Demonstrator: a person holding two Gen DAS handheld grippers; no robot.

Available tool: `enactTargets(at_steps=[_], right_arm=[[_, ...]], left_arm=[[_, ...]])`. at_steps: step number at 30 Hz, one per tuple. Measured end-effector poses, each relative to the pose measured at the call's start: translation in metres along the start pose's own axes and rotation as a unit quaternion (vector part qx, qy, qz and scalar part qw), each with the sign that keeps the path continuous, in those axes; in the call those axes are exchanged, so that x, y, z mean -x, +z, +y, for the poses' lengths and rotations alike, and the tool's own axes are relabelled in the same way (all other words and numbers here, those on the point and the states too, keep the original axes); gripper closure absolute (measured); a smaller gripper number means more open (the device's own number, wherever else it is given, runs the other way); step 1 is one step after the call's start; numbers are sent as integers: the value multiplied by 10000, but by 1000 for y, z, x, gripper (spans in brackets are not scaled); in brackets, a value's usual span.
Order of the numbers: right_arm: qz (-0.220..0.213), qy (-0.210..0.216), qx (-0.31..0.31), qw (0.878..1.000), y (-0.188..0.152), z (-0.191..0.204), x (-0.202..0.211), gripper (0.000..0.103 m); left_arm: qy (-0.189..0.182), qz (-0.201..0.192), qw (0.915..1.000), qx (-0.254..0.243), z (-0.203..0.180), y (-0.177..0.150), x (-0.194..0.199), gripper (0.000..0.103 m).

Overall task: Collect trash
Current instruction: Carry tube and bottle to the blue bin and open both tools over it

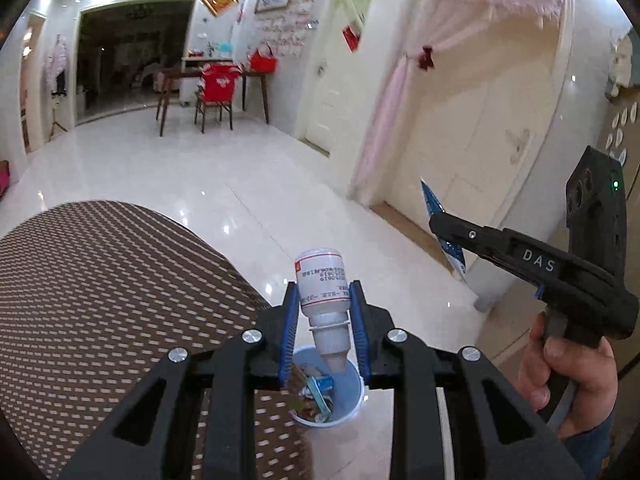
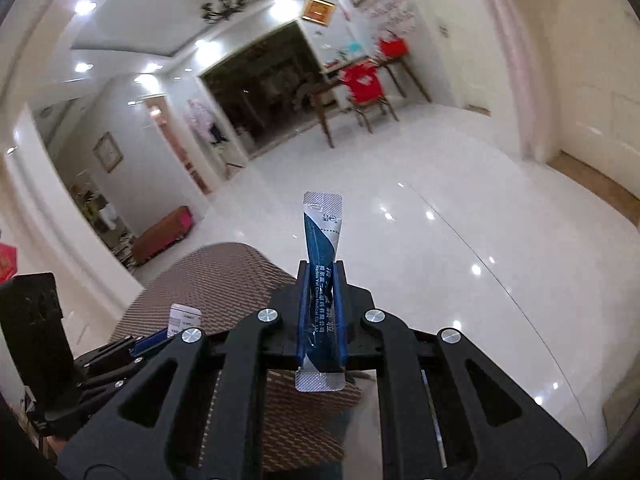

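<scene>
My left gripper (image 1: 324, 300) is shut on a small white medicine bottle (image 1: 322, 284), held with its cap pointing down toward me, above a light blue waste bin (image 1: 354, 402) that holds several scraps. My right gripper (image 2: 322, 280) is shut on a blue and silver sachet (image 2: 321, 236) that sticks up between the blue pads. In the left wrist view the right gripper (image 1: 436, 222) is off to the right, with the sachet (image 1: 434, 202) in its tip. In the right wrist view the left gripper (image 2: 132, 346) and the bottle (image 2: 184, 318) show at lower left.
A table with a brown woven cloth (image 1: 100, 300) lies to the left of the bin. The glossy white floor (image 1: 240, 176) stretches ahead. A cream door with a pink curtain (image 1: 480, 140) stands at right. A dining table and red-covered chair (image 1: 214, 88) stand far back.
</scene>
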State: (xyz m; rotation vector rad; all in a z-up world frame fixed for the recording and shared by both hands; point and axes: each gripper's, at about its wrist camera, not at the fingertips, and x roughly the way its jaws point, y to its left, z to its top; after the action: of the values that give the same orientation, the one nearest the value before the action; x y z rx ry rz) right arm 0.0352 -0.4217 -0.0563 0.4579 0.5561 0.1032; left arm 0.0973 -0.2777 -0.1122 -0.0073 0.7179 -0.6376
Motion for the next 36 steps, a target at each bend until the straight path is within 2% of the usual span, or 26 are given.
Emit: enactTargets(at_steps=[6,12,16,22,23,24,26,27,28,30,33,36], right_arm=[[417,-406,-415,9974,-21,-61,-18,92],[935,-652,-883,9895,-44,-108,-50,90],[1265,-740,-1128,9827,-65,-135,-72,90],[1624,-786,-1367,9740,-79,-166,-104,90],[1674,-780,-1392,9729,-80,-172,-108,90],[1737,-778,-1413,9715,-84,-174,-111,90],[2072,-758,-1396,9653,-91,-177,-123,90],[2133,-790,-1390,9638,-92,-174,-128,83],[2149,-845,-1421,9625,-95,-176,-128,62],[2068,-884,-1524,9624,-97,-180,-123,35],[1892,-882,-1547,9656,-95,-176,-111,35],[1794,-963,-1477,9678,-89,-172,-103,21]], left_arm=[[-90,763,9970,-59,-19,-19,-59,78],[-64,1620,9865,-215,-29,-30,-131,78],[27,2051,9785,-225,-23,-32,-171,78],[197,2465,9687,-204,-21,-26,-222,78],[209,2523,9673,-162,-25,-30,-224,73],[237,2660,9636,-100,-20,-31,-230,49],[364,2770,9602,-40,-16,-27,-238,18],[397,2695,9622,-24,-14,-28,-235,18],[435,2648,9633,-32,-13,-27,-233,18],[492,2644,9631,-53,-14,-25,-231,15],[559,2541,9655,-85,-16,-20,-226,15],[541,2447,9681,-64,-17,-17,-217,15]])
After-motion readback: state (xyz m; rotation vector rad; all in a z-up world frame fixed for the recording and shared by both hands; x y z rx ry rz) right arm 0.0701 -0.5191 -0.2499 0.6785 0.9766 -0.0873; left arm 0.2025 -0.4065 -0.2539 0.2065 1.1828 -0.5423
